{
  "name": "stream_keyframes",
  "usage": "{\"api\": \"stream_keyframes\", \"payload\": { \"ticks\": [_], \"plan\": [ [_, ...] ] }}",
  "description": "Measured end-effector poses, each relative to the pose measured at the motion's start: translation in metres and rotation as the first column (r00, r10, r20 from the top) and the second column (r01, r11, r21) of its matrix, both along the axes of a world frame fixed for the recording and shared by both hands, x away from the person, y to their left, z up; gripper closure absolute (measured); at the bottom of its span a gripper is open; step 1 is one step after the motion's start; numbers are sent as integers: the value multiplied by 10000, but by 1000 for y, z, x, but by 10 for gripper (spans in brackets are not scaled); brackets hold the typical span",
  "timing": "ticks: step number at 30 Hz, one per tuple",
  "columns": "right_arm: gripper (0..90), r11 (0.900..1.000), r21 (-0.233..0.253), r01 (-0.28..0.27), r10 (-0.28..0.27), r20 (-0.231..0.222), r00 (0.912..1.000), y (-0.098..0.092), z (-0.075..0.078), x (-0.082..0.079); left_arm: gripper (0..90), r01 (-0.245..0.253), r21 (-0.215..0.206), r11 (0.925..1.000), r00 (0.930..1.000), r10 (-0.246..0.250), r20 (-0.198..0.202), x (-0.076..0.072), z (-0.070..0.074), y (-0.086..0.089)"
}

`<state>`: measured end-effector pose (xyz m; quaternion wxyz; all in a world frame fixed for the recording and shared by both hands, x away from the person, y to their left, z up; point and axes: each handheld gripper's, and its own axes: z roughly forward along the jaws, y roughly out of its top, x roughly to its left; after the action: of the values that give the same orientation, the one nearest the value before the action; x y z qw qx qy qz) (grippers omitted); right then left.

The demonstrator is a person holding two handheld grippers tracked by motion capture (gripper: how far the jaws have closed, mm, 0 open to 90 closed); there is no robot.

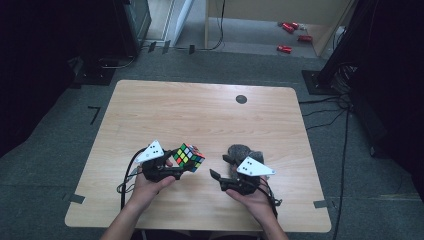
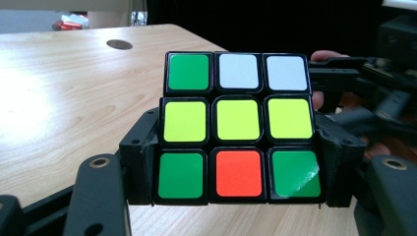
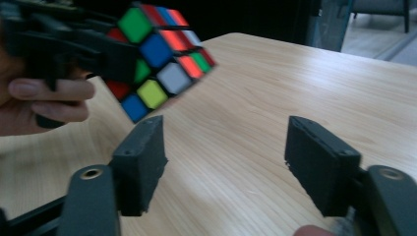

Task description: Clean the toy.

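Observation:
A scrambled Rubik's cube (image 1: 189,157) is held just above the wooden table (image 1: 200,115), near its front. My left gripper (image 1: 184,165) is shut on it, one jaw on each side. In the left gripper view the cube (image 2: 238,127) faces me with green, white, yellow and red stickers, clamped in the left gripper (image 2: 238,164). My right gripper (image 1: 221,167) hovers open a little to the cube's right, nothing between its jaws. In the right gripper view the right gripper (image 3: 231,162) stands wide open over bare wood, with the tilted cube (image 3: 157,54) up at the left.
A dark grey lumpy object (image 1: 242,150) lies on the table just behind my right gripper. A black round grommet (image 1: 241,99) sits at the table's far right. Red items (image 1: 292,35) lie on the floor beyond the table.

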<state>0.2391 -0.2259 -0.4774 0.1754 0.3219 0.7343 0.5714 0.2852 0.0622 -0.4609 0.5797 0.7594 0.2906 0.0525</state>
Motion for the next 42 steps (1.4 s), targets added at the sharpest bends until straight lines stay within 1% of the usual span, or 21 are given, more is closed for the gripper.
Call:
{"api": "stream_keyframes", "payload": {
  "ticks": [1,2,4,6,7,8,10,13,18,19,20,22,25,26,29,33,34,35,40,41,42],
  "plan": [
    [300,10000,0,0,0,0,10000,0,0,0,342,0,0,10000,10000,0,0,0,0,0],
    [274,9997,-180,-185,191,301,9994,8,-1,-3,342,10,1,10000,10000,-10,-57,0,0,-1],
    [268,9987,-418,-283,305,539,9981,14,-3,-6,342,-18,-142,9999,9993,13,-377,1,1,-3],
    [260,9980,-527,-347,384,718,9967,19,-5,-7,342,-55,-119,9999,9990,50,-433,1,1,-3],
    [260,9980,-527,-347,384,718,9967,19,-5,-7,342,-58,-102,9999,9987,53,-503,1,2,-4],
    [239,9976,-582,-369,421,904,9950,22,-6,-8,342,0,-150,9999,9979,-10,-644,1,4,-5],
    [238,9975,-584,-391,447,977,9942,23,-7,-9,342,12,-167,9999,9976,-23,-698,0,4,-6],
    [230,9969,-710,-332,408,1090,9932,26,-9,-9,342,104,-38,9999,9963,-106,-847,0,5,-11],
    [223,9953,-948,-191,326,1426,9892,32,-12,-11,342,353,15,9994,9914,-348,-1259,-2,3,-19],
    [222,9939,-1098,-119,286,1515,9880,34,-13,-12,342,402,40,9992,9902,-393,-1341,-2,3,-20],
    [222,9939,-1098,-119,286,1515,9880,34,-13,-12,342,437,66,9990,9889,-423,-1427,-2,2,-22],
    [230,9916,-1296,-49,266,1661,9857,38,-15,-13,342,589,77,9982,9843,-568,-1669,-2,0,-26],
    [238,9894,-1448,56,211,1821,9830,40,-16,-14,342,674,67,9977,9819,-651,-1778,-3,0,-28],
    [268,9879,-1543,186,121,1959,9805,40,-16,-15,342,724,90,9973,9810,-696,-1812,-3,0,-29],
    [277,9862,-1639,250,102,2103,9776,40,-16,-15,342,810,54,9967,9766,-783,-2002,-2,-2,-30],
    [290,9819,-1881,225,181,2113,9773,40,-17,-15,340,847,239,9961,9778,-785,-1944,-2,-3,-30],
    [327,9800,-1983,164,266,2122,9769,40,-18,-16,334,854,211,9961,9770,-796,-1979,-1,-3,-30],
    [328,9797,-1999,159,276,2128,9767,41,-18,-16,331,899,120,9959,9747,-855,-2064,-1,-3,-29],
    [331,9836,-1802,70,294,1983,9797,37,-16,-16,311,1124,-227,9934,9708,-1146,-2109,1,-2,-27],
    [345,9841,-1777,85,270,1968,9801,36,-16,-16,279,1001,-307,9945,9714,-1044,-2134,2,-1,-25],
    [345,9841,-1777,85,270,1968,9801,36,-16,-16,274,1001,-307,9945,9714,-1044,-2134,2,-1,-25]
  ]
}}
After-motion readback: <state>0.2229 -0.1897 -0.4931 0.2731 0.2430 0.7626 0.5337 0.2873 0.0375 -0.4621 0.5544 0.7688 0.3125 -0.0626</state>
